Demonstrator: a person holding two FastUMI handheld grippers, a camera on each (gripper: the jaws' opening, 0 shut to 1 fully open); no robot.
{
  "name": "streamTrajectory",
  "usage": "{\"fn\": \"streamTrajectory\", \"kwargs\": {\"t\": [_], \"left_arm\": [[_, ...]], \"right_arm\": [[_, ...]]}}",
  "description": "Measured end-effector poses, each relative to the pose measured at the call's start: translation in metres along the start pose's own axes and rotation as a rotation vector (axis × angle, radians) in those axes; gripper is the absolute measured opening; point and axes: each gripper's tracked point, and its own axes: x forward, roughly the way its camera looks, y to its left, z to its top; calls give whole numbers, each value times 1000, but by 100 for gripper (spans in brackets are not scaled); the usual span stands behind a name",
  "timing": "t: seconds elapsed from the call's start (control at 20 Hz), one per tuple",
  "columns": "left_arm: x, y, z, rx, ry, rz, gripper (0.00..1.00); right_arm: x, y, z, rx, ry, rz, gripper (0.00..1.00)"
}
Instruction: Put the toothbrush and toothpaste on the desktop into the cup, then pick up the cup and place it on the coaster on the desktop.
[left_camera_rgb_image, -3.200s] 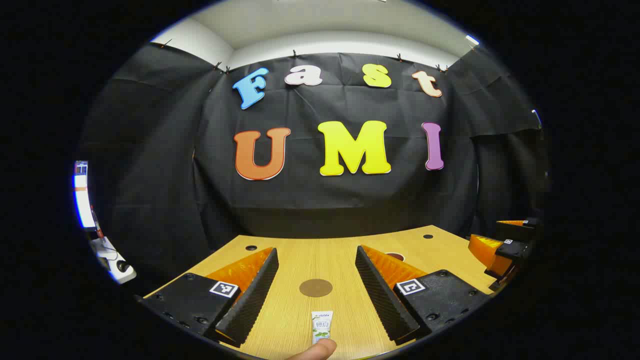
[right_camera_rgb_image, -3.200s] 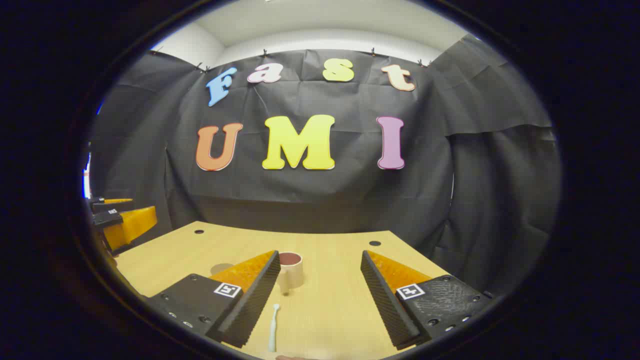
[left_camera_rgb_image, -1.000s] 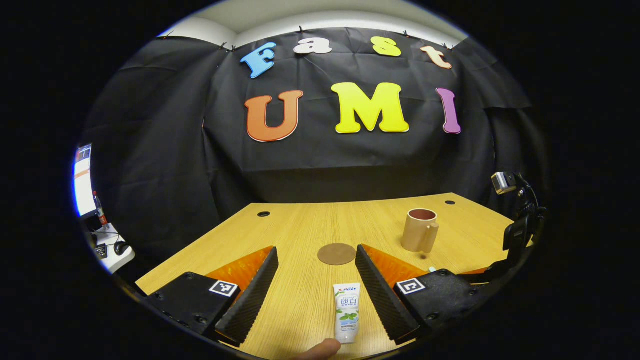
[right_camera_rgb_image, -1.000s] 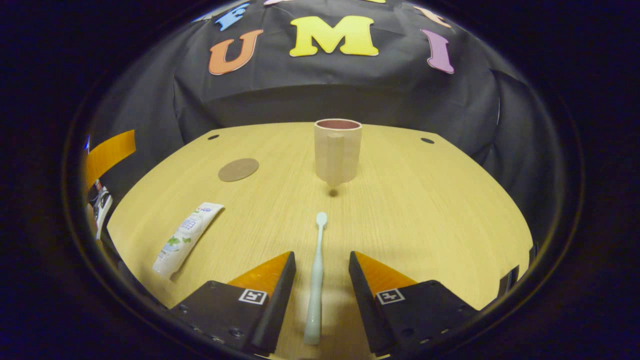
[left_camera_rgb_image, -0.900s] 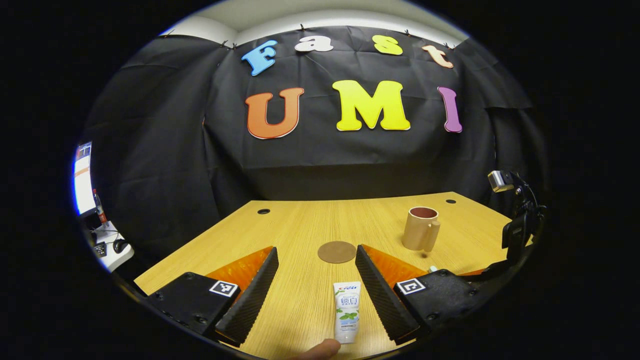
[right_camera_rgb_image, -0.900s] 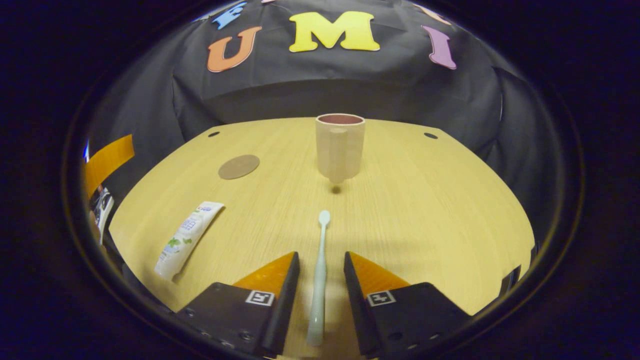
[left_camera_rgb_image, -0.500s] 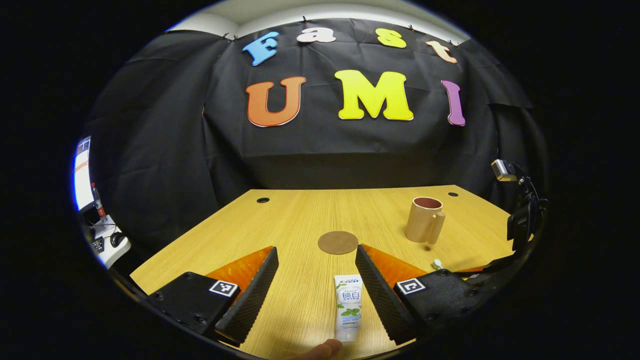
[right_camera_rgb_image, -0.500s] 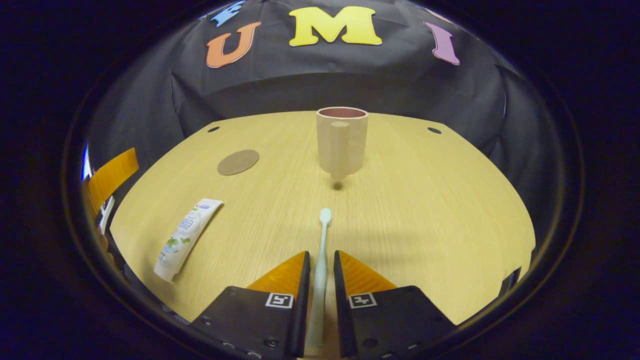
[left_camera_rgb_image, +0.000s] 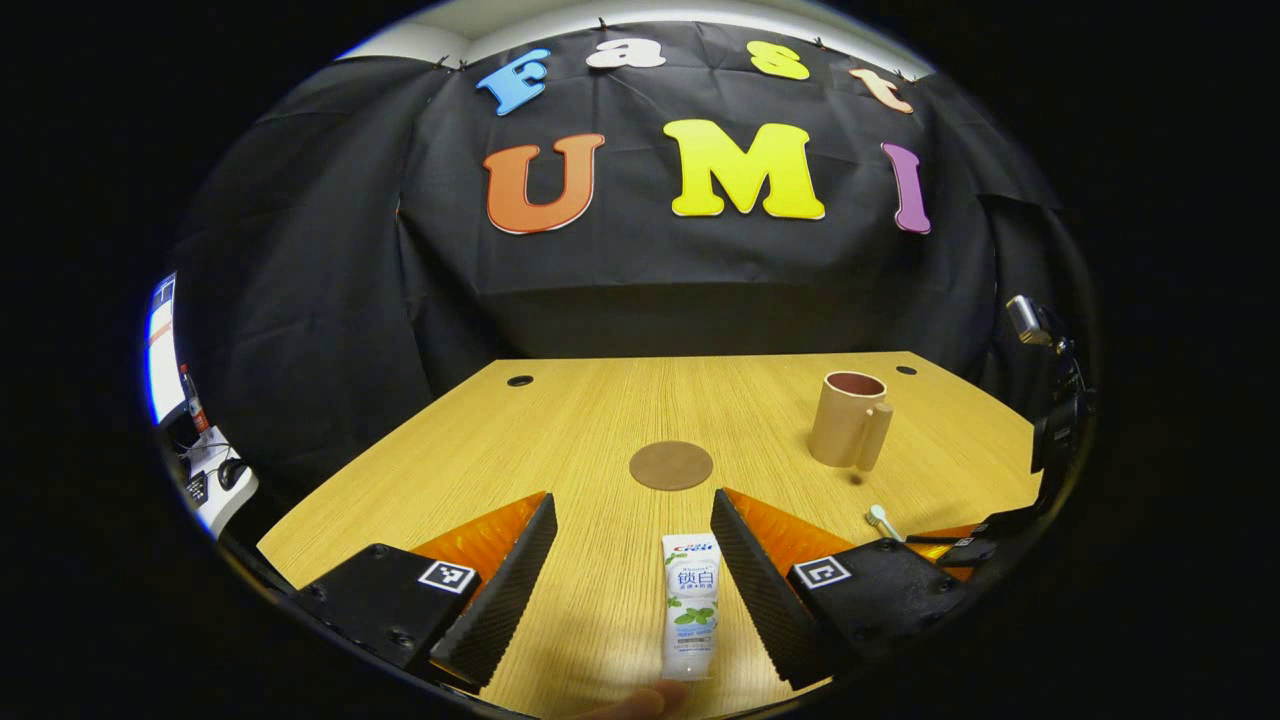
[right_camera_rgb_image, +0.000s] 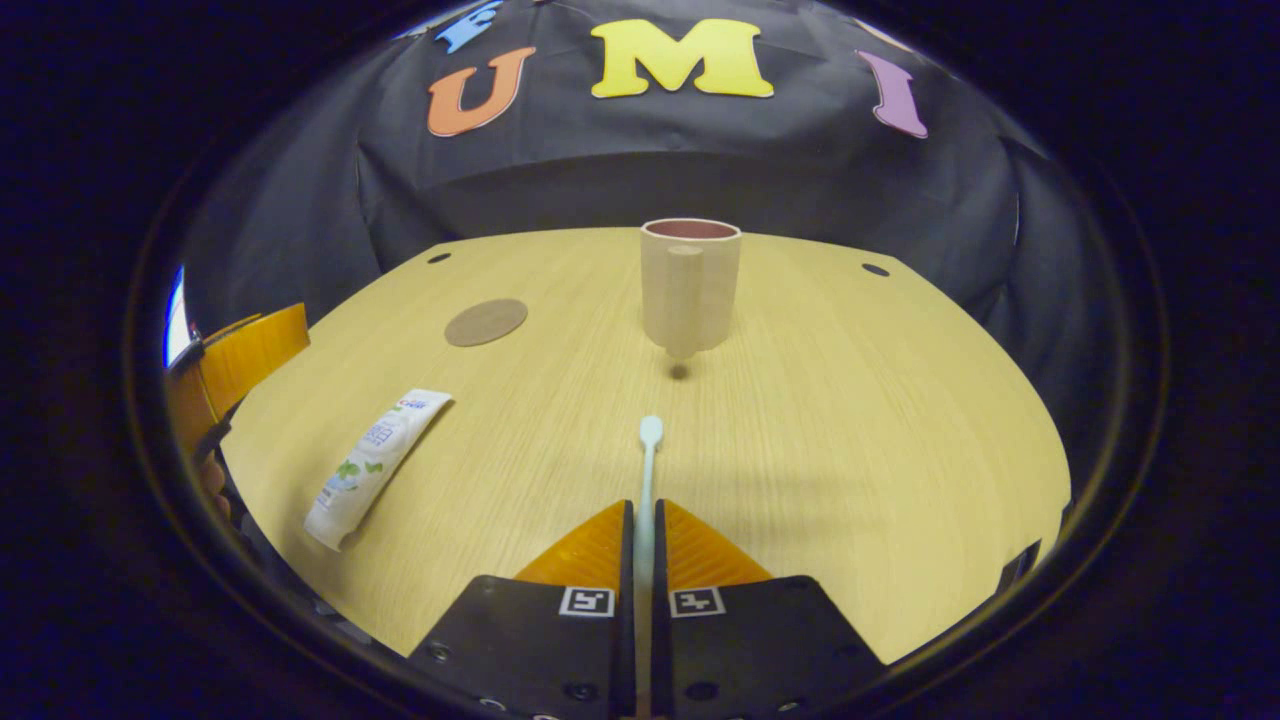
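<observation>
On the wooden worktop (right_camera_rgb_image: 850, 420), the right gripper (right_camera_rgb_image: 642, 535) pinches the toothbrush (right_camera_rgb_image: 648, 470) handle.
Its head points to 12 o'clock at the upright cup (right_camera_rgb_image: 690, 285). Toothpaste (left_camera_rgb_image: 690, 605) lies flat between the left gripper's (left_camera_rgb_image: 633, 580) spread fingers; the coaster (left_camera_rgb_image: 671, 466) sits just beyond, with the cup at 2 o'clock.

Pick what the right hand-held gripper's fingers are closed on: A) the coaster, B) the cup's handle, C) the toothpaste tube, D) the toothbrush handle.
D: in the right gripper view the right hand-held gripper pinches the toothbrush handle, its head pointing toward the cup.
</observation>
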Motion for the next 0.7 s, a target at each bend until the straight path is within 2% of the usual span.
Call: {"fn": "streamTrajectory", "kwargs": {"t": [0.25,0.55,0.7], "left_arm": [[3,-14,-27,-25,107,-30,99],[5,-43,-58,42,195,-77,98],[9,-43,-72,59,234,-54,96]], "right_arm": [[-15,-8,14,17,-61,19,5],[-50,-16,45,35,-164,53,5],[-71,-15,61,26,-225,62,4]]}}
